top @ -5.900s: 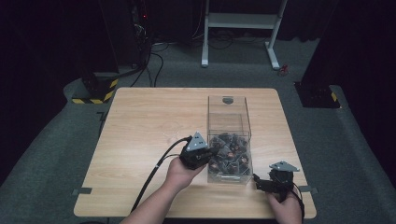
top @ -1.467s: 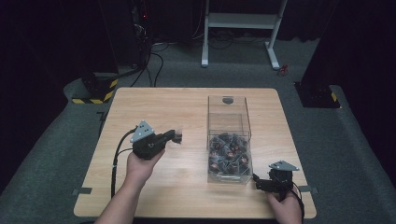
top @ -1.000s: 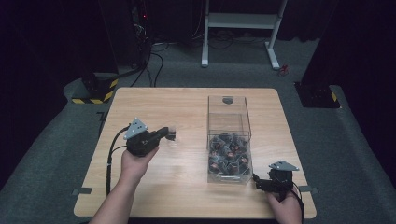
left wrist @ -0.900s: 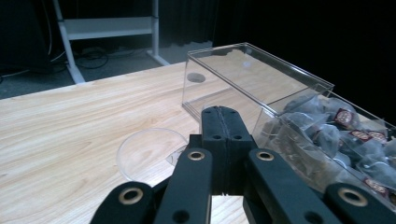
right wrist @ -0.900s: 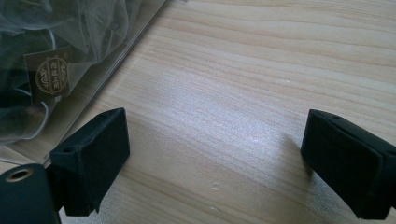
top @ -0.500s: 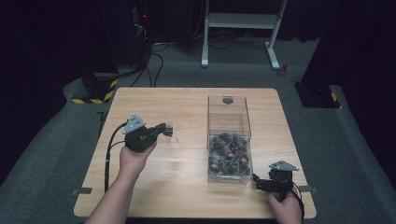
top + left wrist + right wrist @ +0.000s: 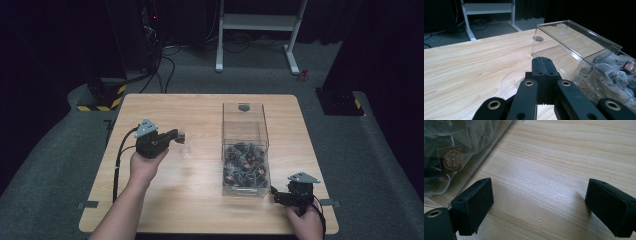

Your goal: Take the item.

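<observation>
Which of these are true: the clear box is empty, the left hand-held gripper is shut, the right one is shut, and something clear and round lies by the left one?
1. The clear box is empty. False: tea bags are piled in its near end.
2. The left hand-held gripper is shut. True: its jaws meet.
3. The right hand-held gripper is shut. False: its jaws stand wide apart over bare wood.
4. A clear round thing sits on the table by the left gripper's tip. True; what it is I cannot tell.

one clear box (image 7: 243,131), one cup (image 7: 185,146)
</observation>
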Available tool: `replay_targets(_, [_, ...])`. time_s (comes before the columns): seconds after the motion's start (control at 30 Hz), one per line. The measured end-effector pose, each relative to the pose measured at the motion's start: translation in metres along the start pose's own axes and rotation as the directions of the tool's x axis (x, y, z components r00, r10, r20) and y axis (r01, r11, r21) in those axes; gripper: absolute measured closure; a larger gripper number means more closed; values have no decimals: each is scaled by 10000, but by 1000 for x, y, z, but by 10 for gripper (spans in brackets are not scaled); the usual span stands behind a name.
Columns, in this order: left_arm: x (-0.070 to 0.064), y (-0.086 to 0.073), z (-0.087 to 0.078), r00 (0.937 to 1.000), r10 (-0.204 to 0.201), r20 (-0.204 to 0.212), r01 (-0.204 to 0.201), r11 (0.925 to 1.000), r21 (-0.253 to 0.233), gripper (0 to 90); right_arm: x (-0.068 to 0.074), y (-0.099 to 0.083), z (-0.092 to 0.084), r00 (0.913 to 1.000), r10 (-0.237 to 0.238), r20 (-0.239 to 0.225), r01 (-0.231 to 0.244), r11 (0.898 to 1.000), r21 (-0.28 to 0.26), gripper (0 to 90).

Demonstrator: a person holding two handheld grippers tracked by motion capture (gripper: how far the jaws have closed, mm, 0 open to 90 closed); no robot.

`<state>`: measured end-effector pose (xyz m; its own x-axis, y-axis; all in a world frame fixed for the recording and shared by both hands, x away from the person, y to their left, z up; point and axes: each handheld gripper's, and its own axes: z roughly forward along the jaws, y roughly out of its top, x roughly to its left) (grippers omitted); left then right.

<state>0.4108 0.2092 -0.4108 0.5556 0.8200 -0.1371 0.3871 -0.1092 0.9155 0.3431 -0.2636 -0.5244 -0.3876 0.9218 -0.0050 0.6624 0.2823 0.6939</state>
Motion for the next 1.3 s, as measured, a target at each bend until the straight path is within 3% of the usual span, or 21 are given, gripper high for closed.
replay_targets(0.7, [6, 0, 21, 9996, -26, -275, 39, 9989, 468, 899, 0, 0, 0, 10000, 1, -4, -1, 10000, -1, 81])
replay_targets(1.07, [10, -5, 32, 9993, 16, -382, 22, 9951, 990, 898, 0, 0, 0, 10000, -2, -4, 2, 10000, -1, 81])
replay_targets(1.3, [10, -6, 36, 9991, -56, -425, 99, 9948, 1016, 864, 0, 0, 0, 10000, 1, -16, -1, 10000, -2, 81])
